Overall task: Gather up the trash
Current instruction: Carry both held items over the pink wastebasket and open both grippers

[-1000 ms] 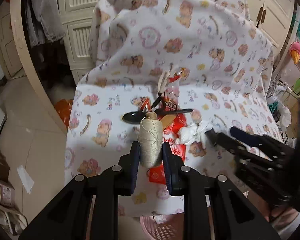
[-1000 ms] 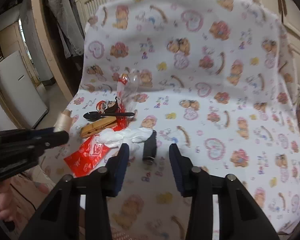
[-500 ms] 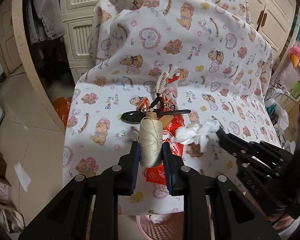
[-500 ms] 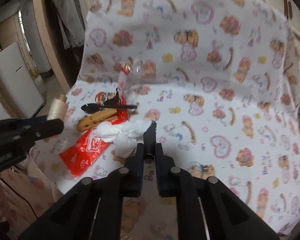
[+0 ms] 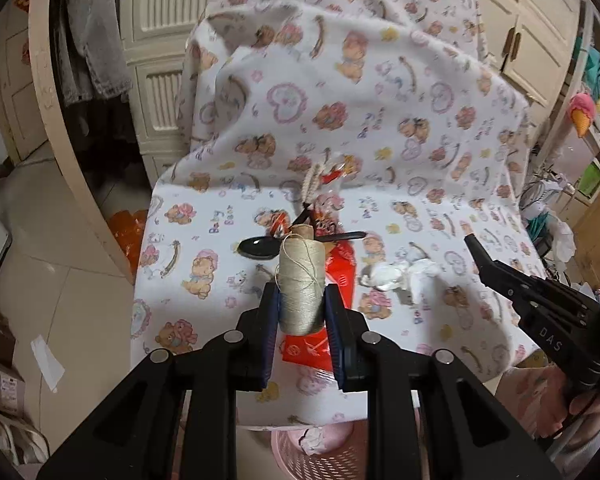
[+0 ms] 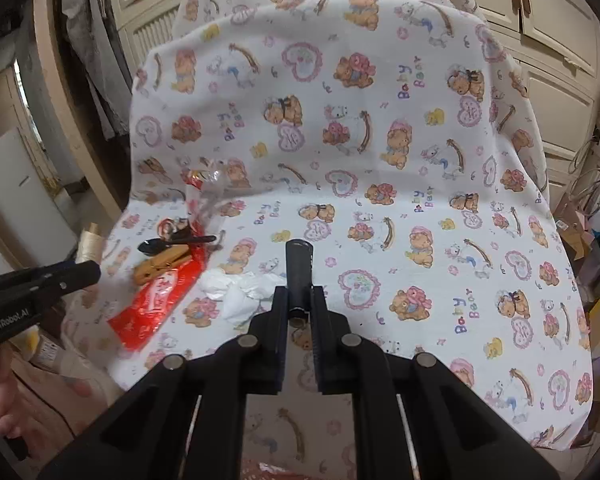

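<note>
My left gripper (image 5: 301, 312) is shut on a spool of beige thread (image 5: 301, 280), held above the front edge of the bear-print cloth (image 5: 204, 240). My right gripper (image 6: 299, 304) is shut on a short black cylinder (image 6: 299, 272) and holds it off the cloth. On the cloth lie a crumpled white tissue (image 6: 236, 288), a red wrapper (image 6: 156, 300), a black spoon (image 6: 168, 243), a wooden clothespin (image 6: 160, 268) and a clear plastic wrapper (image 6: 208, 196). The tissue also shows in the left wrist view (image 5: 400, 276).
A pink basket (image 5: 324, 452) stands on the floor below the cloth's front edge. Cream cabinet doors (image 6: 552, 20) are behind the covered seat. Cardboard boxes (image 5: 0, 364) sit on the floor at left and cluttered shelves (image 5: 588, 152) at right.
My right gripper closed on the black cylinder and lifted it up and back from the cloth. The left gripper kept hold of the spool and pulled back slightly.
</note>
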A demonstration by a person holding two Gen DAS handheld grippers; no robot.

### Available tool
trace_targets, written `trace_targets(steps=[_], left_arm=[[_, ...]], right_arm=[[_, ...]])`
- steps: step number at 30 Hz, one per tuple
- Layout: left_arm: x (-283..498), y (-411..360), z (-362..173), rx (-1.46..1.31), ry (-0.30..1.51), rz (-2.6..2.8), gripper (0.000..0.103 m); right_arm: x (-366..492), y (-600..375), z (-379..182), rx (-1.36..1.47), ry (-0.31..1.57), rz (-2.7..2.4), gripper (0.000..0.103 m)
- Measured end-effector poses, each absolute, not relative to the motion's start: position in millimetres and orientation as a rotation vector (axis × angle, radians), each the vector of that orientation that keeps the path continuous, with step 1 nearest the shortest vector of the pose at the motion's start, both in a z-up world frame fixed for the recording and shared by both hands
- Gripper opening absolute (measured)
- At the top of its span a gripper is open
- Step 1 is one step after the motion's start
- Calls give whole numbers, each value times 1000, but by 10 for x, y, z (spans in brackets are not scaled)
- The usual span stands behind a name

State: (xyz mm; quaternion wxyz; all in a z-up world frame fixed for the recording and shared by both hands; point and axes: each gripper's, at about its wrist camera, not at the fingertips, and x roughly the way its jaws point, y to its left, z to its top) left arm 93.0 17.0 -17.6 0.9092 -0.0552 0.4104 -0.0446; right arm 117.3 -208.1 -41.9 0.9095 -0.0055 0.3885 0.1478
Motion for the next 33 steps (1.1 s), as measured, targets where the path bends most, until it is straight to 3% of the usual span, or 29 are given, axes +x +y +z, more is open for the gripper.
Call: trace_targets(steps=[16,22,27,33], left_arm=[[158,-114,640,-137,703,-178,21],[-18,-134,202,-163,756,-149,21],[160,-152,-336,-180,940,-162,21],[214,45,-381,-325,957,-198,21]], right_arm=[[181,-2191,486,83,627,391,12],[-95,-2171,270,82,669,399,12],[-78,-2146,-112,64,763,393,12],[42,-2122,-514,73,909,420,12]])
